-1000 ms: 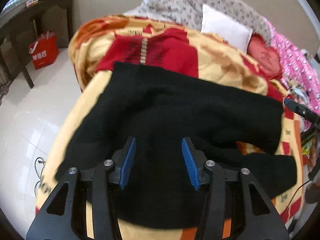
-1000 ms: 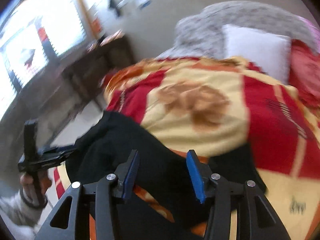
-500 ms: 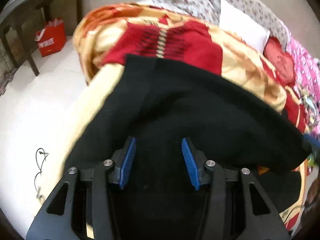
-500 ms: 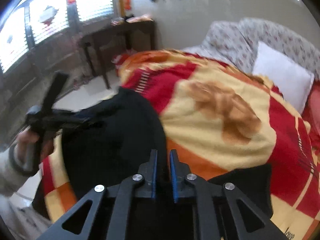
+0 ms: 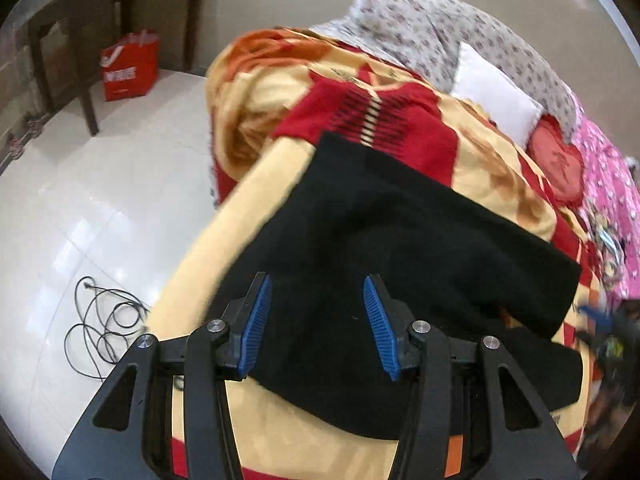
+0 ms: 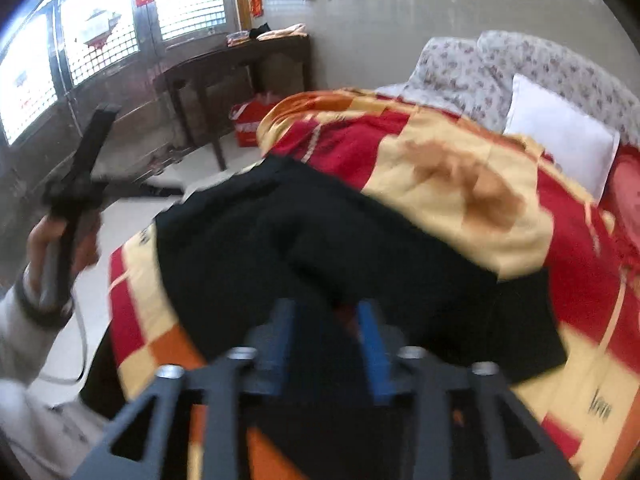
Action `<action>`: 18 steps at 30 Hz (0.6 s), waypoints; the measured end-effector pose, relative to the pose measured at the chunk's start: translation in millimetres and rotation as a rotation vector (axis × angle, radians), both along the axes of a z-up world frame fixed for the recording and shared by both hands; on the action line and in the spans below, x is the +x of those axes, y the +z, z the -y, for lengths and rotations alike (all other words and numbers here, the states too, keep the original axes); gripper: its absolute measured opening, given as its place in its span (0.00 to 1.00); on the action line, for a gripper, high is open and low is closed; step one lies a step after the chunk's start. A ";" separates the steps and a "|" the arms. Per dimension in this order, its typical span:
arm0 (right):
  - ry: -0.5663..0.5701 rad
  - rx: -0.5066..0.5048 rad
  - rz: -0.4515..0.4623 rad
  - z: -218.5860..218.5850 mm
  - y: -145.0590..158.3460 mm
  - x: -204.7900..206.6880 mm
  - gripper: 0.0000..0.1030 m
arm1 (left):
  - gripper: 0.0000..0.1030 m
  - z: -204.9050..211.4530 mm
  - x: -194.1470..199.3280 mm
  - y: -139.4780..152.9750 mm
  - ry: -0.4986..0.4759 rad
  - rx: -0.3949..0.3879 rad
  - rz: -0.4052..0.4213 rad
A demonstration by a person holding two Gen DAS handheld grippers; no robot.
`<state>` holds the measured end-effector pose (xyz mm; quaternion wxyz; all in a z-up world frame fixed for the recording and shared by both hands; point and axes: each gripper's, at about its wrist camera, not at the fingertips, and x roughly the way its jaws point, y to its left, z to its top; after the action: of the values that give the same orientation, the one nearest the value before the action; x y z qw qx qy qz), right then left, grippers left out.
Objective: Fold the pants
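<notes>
In the left wrist view, the black pants (image 5: pixel 400 248) are seen spread across the near part of the bed blanket (image 5: pixel 248 240), running from its left edge toward its right edge, with one layer laid over another at the right. The left gripper (image 5: pixel 318 324) is held above the cloth with its blue pads (image 5: pixel 256 320) wide apart and nothing between them, probably so that a fresh edge can be chosen. A coiled cable (image 5: pixel 104 320) lies on the floor beside the bed, and a red bag (image 5: pixel 128 66) stands under a dark table (image 5: pixel 112 4).

In the right wrist view, the pants (image 6: pixel 320 248) are shown lying over the near left corner of the blanket (image 6: pixel 460 184). The right gripper (image 6: pixel 326 342) is blurred; its pads appear parted, with cloth beneath them but none visibly clamped. The left gripper (image 6: pixel 76 184) is seen raised clear of the bed, in the person's hand (image 6: pixel 60 240). A white pillow (image 6: pixel 560 140) rests at the far end.
</notes>
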<state>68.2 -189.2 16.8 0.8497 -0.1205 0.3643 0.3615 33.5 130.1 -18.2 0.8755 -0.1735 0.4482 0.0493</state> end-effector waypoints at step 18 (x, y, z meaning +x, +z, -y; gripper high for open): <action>0.188 -0.102 -0.270 -52.8 -44.1 129.3 0.07 | 0.46 24.2 77.9 -40.5 -0.122 0.003 -0.098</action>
<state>197.6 -136.5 -27.3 0.7482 -0.1475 0.4804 0.4333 111.3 105.9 -58.7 0.8543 -0.1422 0.5000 0.0049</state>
